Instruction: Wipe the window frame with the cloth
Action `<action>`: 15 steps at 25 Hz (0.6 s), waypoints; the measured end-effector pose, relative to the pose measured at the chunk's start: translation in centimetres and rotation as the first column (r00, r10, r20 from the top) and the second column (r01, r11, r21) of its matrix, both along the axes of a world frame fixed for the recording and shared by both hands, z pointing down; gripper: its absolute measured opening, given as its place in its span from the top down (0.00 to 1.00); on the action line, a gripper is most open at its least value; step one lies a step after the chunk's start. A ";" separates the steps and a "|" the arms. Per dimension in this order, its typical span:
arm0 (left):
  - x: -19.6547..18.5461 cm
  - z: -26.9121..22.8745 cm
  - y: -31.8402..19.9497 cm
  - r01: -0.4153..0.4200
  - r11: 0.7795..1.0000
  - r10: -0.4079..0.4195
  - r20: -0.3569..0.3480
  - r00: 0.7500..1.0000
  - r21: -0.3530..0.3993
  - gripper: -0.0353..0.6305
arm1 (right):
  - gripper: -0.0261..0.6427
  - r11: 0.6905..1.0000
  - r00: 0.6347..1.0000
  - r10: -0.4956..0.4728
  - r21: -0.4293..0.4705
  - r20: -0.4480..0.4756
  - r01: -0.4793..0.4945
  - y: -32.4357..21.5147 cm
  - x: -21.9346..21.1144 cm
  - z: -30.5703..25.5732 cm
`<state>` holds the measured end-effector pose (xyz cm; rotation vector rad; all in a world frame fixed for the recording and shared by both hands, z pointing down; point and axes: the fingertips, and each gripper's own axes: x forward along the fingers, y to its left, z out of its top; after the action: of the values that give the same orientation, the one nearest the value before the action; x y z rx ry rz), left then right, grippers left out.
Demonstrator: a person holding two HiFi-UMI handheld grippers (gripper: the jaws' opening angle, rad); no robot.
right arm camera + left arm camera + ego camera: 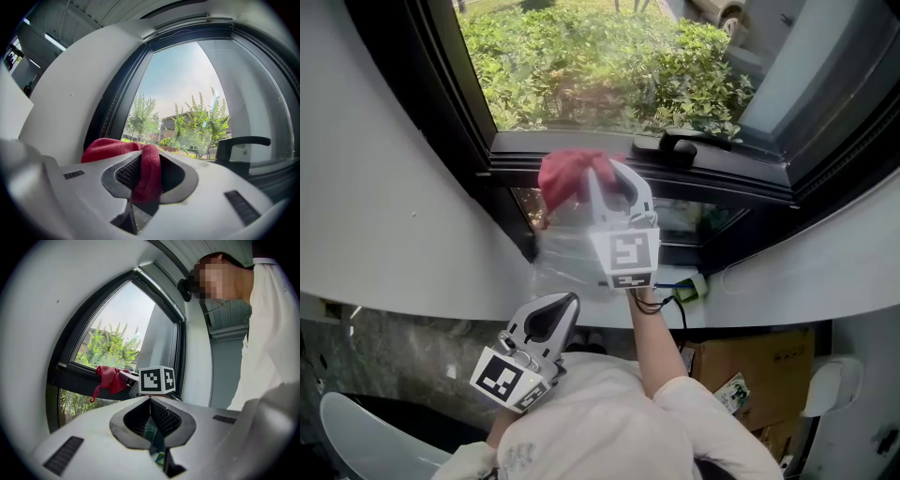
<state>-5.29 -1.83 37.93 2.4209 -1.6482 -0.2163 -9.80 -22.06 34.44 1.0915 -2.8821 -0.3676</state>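
My right gripper [598, 178] is shut on a red cloth [567, 174], which bunches over the jaw tips and presses on the lower rail of the black window frame [722, 178]. In the right gripper view the red cloth [143, 168] fills the gap between the jaws of the right gripper [146, 174], with the frame's left upright [110, 110] just beyond. My left gripper [555, 314] hangs low near my chest, shut and empty. From the left gripper view, the left gripper [151, 417] looks toward the red cloth [108, 379] on the frame [70, 376].
A black window handle [680, 142] sits on the rail right of the cloth, and the handle [239, 143] also shows at right. Green shrubs [600, 66] lie outside. White curved wall [384, 216] surrounds the window. A cardboard box [750, 375] stands below right.
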 end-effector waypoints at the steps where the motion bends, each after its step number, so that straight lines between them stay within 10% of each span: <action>1: 0.1 0.0 0.0 -0.001 1.000 0.001 0.000 1.000 0.000 0.93 | 0.82 1.000 1.000 0.001 0.000 0.000 -0.001 0.0 0.1 0.0; 15: 0.1 0.1 0.1 -0.012 1.000 0.012 -0.005 1.000 0.001 0.93 | 0.82 1.000 1.000 0.025 0.007 -0.007 -0.025 -0.4 0.8 0.0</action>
<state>-5.21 -1.73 38.02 2.4286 -1.6315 -0.2205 -9.01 -22.44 34.44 1.1235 -2.8609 -0.3802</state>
